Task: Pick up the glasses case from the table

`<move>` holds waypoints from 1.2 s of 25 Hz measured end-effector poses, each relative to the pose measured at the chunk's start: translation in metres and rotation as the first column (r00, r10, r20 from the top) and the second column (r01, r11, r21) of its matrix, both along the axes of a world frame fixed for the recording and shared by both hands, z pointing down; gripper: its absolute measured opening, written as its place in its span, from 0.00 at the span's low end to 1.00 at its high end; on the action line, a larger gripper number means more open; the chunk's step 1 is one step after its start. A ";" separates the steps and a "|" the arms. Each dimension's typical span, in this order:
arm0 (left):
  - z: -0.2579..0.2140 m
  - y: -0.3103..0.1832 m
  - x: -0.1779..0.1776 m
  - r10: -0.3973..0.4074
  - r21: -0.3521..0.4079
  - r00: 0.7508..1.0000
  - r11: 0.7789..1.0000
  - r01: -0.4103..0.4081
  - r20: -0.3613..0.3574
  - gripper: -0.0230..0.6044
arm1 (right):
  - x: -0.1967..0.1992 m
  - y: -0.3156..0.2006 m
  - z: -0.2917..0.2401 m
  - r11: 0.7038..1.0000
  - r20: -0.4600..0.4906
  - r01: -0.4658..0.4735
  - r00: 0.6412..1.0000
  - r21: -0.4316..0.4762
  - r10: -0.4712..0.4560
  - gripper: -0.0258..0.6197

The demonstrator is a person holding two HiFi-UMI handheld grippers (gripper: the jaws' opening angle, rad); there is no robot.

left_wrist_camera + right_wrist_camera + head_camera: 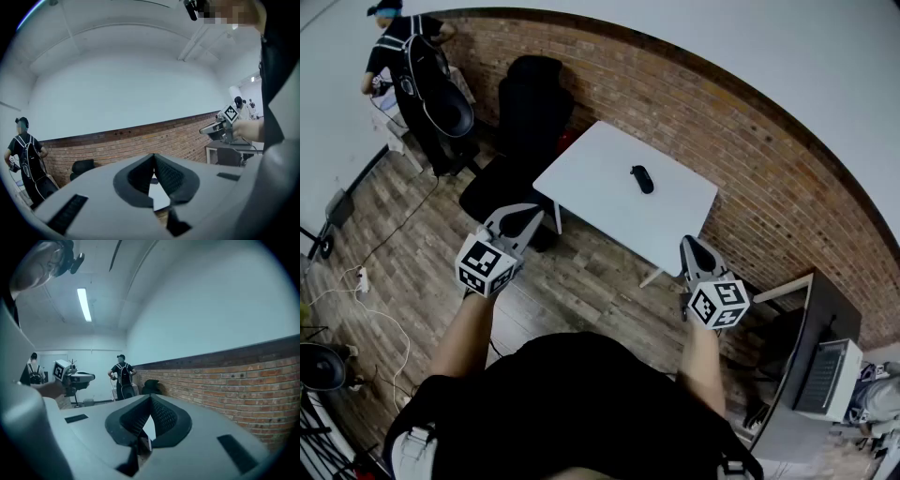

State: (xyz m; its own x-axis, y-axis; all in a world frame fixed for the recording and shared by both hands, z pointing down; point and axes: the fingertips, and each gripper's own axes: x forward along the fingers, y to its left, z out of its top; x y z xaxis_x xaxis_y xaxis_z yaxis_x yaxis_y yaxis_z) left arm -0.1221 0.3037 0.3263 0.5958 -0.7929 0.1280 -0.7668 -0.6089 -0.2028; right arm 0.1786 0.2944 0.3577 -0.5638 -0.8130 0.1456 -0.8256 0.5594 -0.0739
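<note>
The black glasses case (642, 178) lies on the white table (600, 159), towards its far side and near the brick wall. I stand in front of the table with both grippers held up, short of its near edge and away from the case. My left gripper (523, 214) is shut and empty, its tips meeting (153, 155). My right gripper (689, 243) is shut too, with nothing in it (150, 396). A strip of white table top (158, 196) shows through the gap under the left jaws.
A black office chair (525, 122) stands at the table's left end. A person with a backpack (412, 66) stands at the far left by the wall. A desk with a grey device (830, 375) is on the right. Cables (366, 281) lie on the wooden floor.
</note>
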 end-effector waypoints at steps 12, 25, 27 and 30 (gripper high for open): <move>0.005 -0.022 -0.031 0.058 -0.018 0.998 0.998 -0.058 -0.016 0.05 | -0.037 -0.018 0.001 0.999 -0.051 -0.042 0.998 0.005 0.042 0.07; 0.013 -0.039 -0.057 0.111 -0.038 0.994 0.993 -0.112 -0.011 0.05 | -0.061 -0.026 0.002 0.995 -0.024 -0.102 0.994 -0.002 0.102 0.07; 0.016 -0.038 -0.061 0.118 -0.047 0.993 0.992 -0.119 -0.009 0.05 | -0.069 -0.024 0.001 0.995 -0.024 -0.101 0.995 -0.005 0.100 0.07; 0.019 -0.036 -0.067 0.130 -0.057 0.992 0.990 -0.130 -0.006 0.05 | -0.079 -0.020 0.001 0.995 -0.028 -0.098 0.995 -0.010 0.098 0.07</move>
State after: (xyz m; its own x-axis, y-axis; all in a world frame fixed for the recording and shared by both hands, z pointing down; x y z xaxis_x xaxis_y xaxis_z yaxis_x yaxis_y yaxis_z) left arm -0.1892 0.2677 0.3448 0.6935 -0.7003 0.1694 -0.6809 -0.7139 -0.1636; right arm 0.0996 0.2745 0.3586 -0.4769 -0.8625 0.1692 -0.8784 0.4747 -0.0559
